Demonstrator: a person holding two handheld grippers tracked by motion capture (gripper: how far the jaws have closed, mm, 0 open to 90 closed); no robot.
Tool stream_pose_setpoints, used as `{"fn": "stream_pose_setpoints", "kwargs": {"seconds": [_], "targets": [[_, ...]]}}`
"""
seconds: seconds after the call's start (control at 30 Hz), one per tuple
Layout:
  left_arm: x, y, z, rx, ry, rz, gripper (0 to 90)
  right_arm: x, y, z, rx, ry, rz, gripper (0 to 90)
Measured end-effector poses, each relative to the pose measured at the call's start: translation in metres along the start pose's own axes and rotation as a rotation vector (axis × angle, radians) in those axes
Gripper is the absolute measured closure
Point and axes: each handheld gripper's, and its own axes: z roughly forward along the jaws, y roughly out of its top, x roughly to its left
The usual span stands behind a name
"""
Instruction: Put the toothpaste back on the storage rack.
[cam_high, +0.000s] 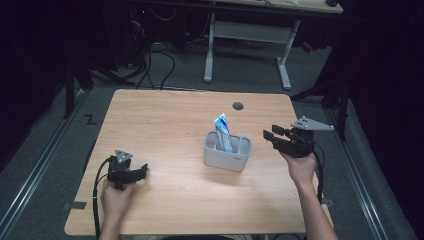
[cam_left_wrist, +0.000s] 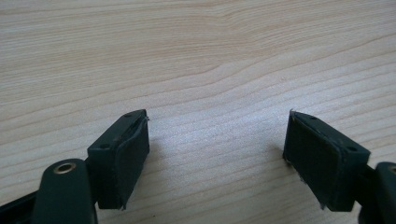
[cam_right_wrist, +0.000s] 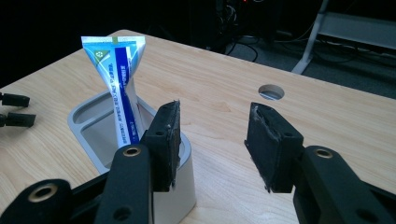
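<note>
While the wooden table (cam_high: 165, 120) lies bare around it, the grey holder (cam_high: 227, 159) stands near its middle with the toothpaste tube (cam_high: 223, 131) upright inside. Right gripper (cam_high: 270, 136) hovers just beside the holder, jaws apart and empty; left gripper (cam_high: 142, 171) rests well apart, jaws released over bare wood.

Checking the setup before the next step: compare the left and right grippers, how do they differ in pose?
The left gripper rests low on the table, far from the holder; the right gripper is raised, close beside the holder. The left points at bare wood, the right toward the tube. Both are open and hold nothing.
</note>
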Motion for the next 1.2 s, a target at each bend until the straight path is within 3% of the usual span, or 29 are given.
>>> {"fn": "stream_pose_setpoints", "kwargs": {"seconds": [1.2], "targets": [[0.0, 0.0, 0.0, 0.001, -0.001, 0.0, 22.8, -0.016, -0.036, -0.002, -0.002, -0.024, 0.093, 57.7]]}}
